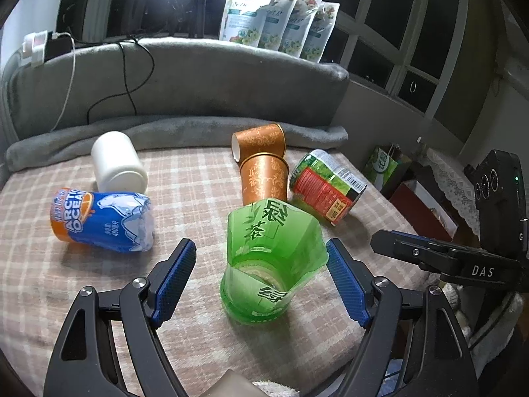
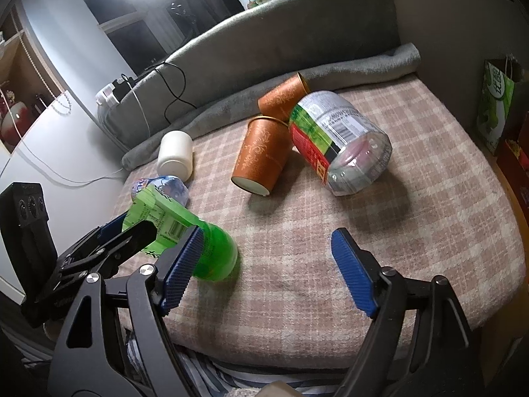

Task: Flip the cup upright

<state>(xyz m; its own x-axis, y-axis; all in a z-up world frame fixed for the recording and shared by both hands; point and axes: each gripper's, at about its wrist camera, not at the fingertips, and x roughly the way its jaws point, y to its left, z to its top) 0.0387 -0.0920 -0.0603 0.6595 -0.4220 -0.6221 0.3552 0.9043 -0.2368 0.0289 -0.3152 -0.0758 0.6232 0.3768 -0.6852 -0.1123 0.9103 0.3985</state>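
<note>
Green cup point(image 1: 271, 264), cut from a green-tea bottle, near front edge of plaid-covered bed point(image 1: 198, 182), between the left gripper point(image 1: 261, 278) pads. Looks upright or close to it, open cut rim up, base on the blanket; right wrist view shows it leaning somewhat. Left gripper spread apart, pads flanking the cup, right pad just beside the rim, left pad with a clear gap; not clamped. Right gripper point(image 2: 267, 271) also apart, holding nothing, over bare blanket beside the cup.

Elsewhere on bed: two brown paper cups point(image 1: 263, 165) on their sides, touching; clear labelled jar point(image 1: 327, 187) tipped against them; white bottle point(image 1: 117, 162); blue Arctic Ocean cup point(image 1: 102, 220) on its side.

Risks, as judgement:
- Soft blanket gives uneven footing; light thin-walled cup likely to tip again if nudged.
- Pulling left gripper back off-line could catch the flared rim with the near pad and topple it.
- Close to bed's front edge; a fall that way could roll it off.
- Closing hard would crush thin plastic.
</note>
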